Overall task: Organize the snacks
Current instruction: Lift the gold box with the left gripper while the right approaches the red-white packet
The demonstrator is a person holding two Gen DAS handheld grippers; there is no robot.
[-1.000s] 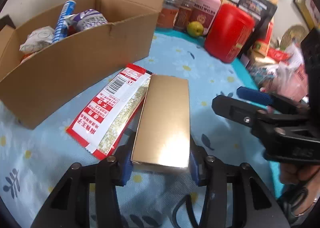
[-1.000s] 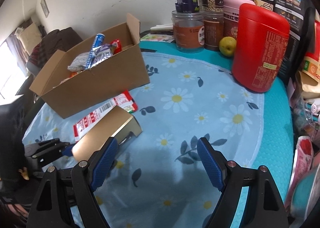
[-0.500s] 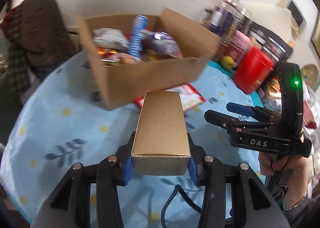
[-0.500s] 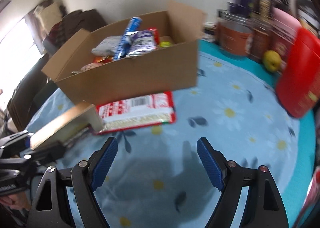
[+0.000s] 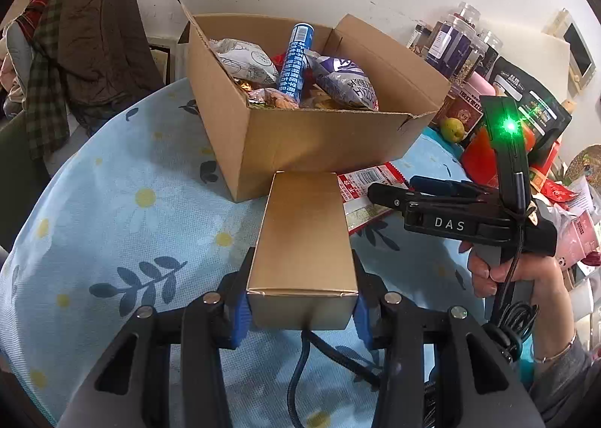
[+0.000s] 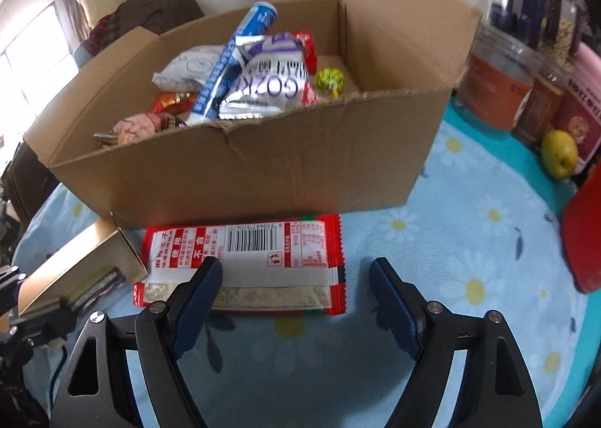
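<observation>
My left gripper (image 5: 301,309) is shut on a long gold box (image 5: 303,236), which it holds above the cloth, pointing at the cardboard box (image 5: 323,138) full of snacks. That gold box (image 6: 80,266) shows at the left of the right wrist view. A red and white snack packet (image 6: 244,262) lies flat in front of the cardboard box (image 6: 263,172). My right gripper (image 6: 295,289) hovers just above the packet's near half with its jaws closing; the pads do not touch it. In the left wrist view the right gripper (image 5: 405,189) reaches over the packet (image 5: 366,189).
The table wears a blue daisy-print cloth (image 6: 469,240). Jars (image 6: 503,89), a yellow-green fruit (image 6: 559,153) and a red canister (image 6: 586,236) crowd the right side. Clothes (image 5: 82,52) hang on a chair at the far left. A hand (image 5: 499,274) holds the right gripper.
The left gripper lifted the gold box off the table and swung it towards the cardboard box. The right gripper travelled left and down, ending over the red packet.
</observation>
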